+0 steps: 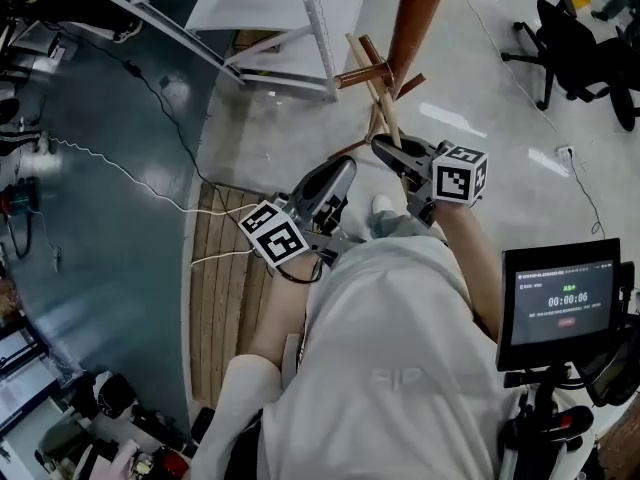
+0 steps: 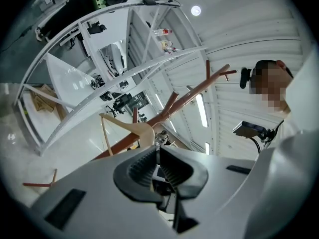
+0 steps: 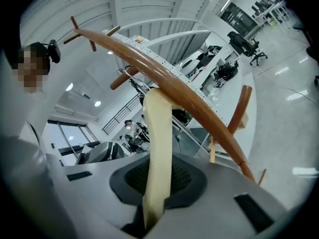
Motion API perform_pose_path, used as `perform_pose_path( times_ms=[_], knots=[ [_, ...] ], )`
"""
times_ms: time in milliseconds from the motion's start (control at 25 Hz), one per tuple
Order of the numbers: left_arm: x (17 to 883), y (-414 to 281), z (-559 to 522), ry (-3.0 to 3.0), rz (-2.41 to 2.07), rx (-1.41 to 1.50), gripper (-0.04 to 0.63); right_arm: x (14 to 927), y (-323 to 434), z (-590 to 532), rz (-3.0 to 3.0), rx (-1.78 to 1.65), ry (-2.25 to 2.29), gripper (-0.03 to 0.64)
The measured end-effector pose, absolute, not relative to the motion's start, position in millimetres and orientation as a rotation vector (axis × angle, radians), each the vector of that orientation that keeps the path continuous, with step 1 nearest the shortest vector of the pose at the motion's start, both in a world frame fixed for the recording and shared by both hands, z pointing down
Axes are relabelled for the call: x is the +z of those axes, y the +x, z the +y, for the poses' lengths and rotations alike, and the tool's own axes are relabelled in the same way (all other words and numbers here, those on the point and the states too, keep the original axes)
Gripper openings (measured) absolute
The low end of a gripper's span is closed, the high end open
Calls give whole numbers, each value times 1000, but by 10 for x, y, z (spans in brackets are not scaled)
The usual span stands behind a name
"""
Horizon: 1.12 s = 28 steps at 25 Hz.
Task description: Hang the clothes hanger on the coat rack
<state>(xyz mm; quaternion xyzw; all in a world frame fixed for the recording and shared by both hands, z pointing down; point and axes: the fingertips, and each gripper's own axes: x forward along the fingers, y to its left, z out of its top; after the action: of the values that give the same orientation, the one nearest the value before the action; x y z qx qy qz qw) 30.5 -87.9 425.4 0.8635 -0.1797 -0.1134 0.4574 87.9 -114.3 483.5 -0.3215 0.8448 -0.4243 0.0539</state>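
The brown coat rack pole [image 1: 420,8] rises at the top of the head view, with short pegs [image 1: 365,68] branching off. My right gripper [image 1: 392,154] is shut on the pale wooden clothes hanger [image 1: 385,103], right beside the pole. In the right gripper view the hanger's arm [image 3: 158,148] runs up between the jaws and meets the coat rack pole [image 3: 164,73]; I cannot tell whether it rests on a peg. My left gripper [image 1: 335,183] is shut with nothing in it, a little short of the rack. In the left gripper view the hanger [image 2: 134,128] and pole [image 2: 184,98] lie ahead of the left gripper [image 2: 158,166].
A white metal frame [image 1: 290,28] stands left of the rack. A wooden slatted board [image 1: 225,288] lies on the floor below my left arm, and a white cable [image 1: 110,168] trails across the floor. Black office chairs [image 1: 570,38] sit far right. A screen on a stand [image 1: 560,303] is close right.
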Motion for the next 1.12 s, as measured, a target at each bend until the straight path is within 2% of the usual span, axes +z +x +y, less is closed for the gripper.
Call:
perform_pose_path(
  times_ms=[200,400,1120],
  knots=[
    [4254,382,-883,2128,-409,-264,8,4794,941,-1110,2598,-1243,-992,53],
    [4282,439,-936,2126,-380,-249,8,4786,1105,-1185,2599,-1200,-1096,142],
    [4287,699,-977,2167,-247,-177,8,4375,1938,-1105,2419,-960,-1405,146]
  ],
)
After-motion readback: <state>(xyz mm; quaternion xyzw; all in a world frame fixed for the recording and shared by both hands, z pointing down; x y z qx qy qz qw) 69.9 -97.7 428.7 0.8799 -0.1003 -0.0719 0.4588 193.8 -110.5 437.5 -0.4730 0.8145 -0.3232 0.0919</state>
